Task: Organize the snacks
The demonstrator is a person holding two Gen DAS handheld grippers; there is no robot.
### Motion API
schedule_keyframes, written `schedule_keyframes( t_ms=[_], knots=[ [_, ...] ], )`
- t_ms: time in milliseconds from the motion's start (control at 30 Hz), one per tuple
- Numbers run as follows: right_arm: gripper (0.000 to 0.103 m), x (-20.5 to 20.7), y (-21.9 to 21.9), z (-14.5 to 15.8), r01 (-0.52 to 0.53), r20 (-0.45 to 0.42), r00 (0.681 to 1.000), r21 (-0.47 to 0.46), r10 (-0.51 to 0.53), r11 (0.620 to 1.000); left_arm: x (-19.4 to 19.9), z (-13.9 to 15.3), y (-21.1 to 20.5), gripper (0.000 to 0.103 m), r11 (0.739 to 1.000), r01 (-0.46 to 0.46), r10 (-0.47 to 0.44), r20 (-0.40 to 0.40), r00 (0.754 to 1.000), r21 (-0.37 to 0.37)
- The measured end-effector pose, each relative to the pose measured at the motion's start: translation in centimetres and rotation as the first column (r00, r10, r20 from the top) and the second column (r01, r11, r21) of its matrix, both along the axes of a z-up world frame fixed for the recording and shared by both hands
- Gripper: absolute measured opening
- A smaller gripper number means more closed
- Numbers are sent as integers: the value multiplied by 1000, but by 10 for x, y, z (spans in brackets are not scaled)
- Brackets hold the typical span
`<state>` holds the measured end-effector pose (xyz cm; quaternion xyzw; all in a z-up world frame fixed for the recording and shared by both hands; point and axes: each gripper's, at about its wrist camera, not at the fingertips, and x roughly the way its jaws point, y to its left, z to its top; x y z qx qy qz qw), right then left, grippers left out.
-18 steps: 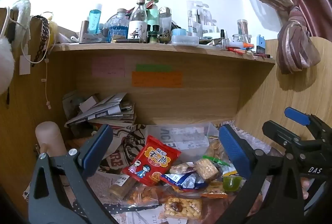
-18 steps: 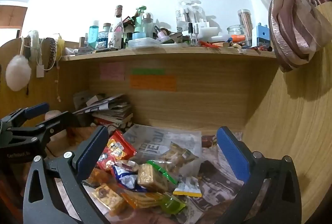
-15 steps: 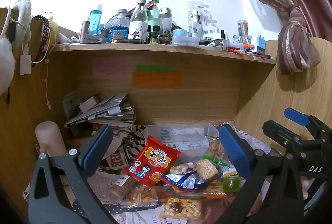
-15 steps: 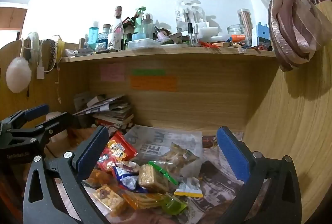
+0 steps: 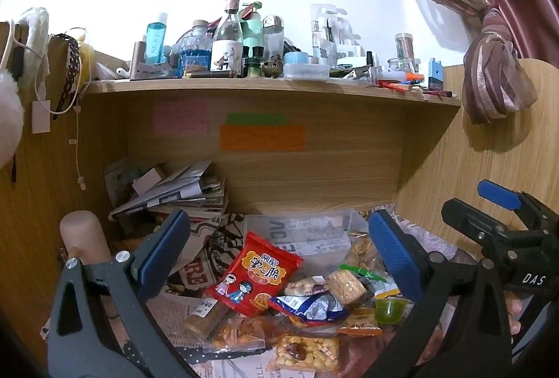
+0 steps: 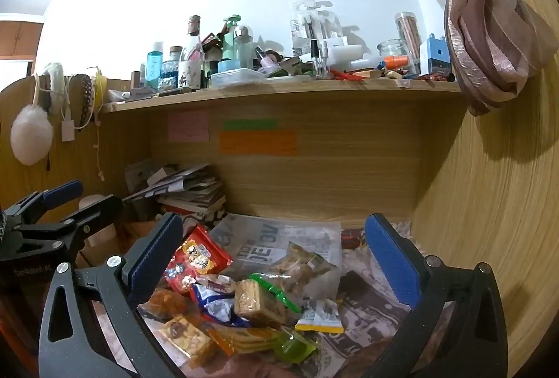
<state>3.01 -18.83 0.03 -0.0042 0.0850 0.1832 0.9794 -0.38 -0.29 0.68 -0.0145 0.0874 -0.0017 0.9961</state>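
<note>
we're hovering over the snack pile with both tools up, and nothing is in either one: the left gripper has its blue pads spread wide apart with only air between them, and the right gripper is spread just as wide, empty too

the snacks sit heaped on the newspaper-covered surface, just in front of a clear plastic box that looks like the likely home for them

we reckon these are all light, so weight is no worry, but the wrappers are glossy film and will want to slide or crumple. the red chip bag lies on top, puffy and soft; we'd pinch it at a sealed edge, not across the belly, or the chips inside crack. the blue wrapper is limp and crinkled, so a bunch of film should catch fine. the square cracker pack looks stiffer and flat-sided, the easiest thing here to clamp across its 2 faces. the green jelly cup is small, smooth and rounded, the one most likely to squirt out, so we'd take it by the rim

the nut brittle bar at the near edge is rigid but brittle, a gentle squeeze across its width
</note>
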Motion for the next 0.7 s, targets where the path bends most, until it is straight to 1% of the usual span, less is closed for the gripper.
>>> schedule_keyframes(
  t_ms=[300, 700],
  knots=[
    [103, 0, -1, -1, -9, -8, 1000, 15, 9, 1000, -1, 0, -3, 103, 1000, 2, -2, 4, 1000, -1],
    [103, 0, 0, -2, -15, -6, 1000, 8, 15, 1000, 0, 2, -6, 103, 1000, 4, -4, 6, 1000, 3]
  ],
)
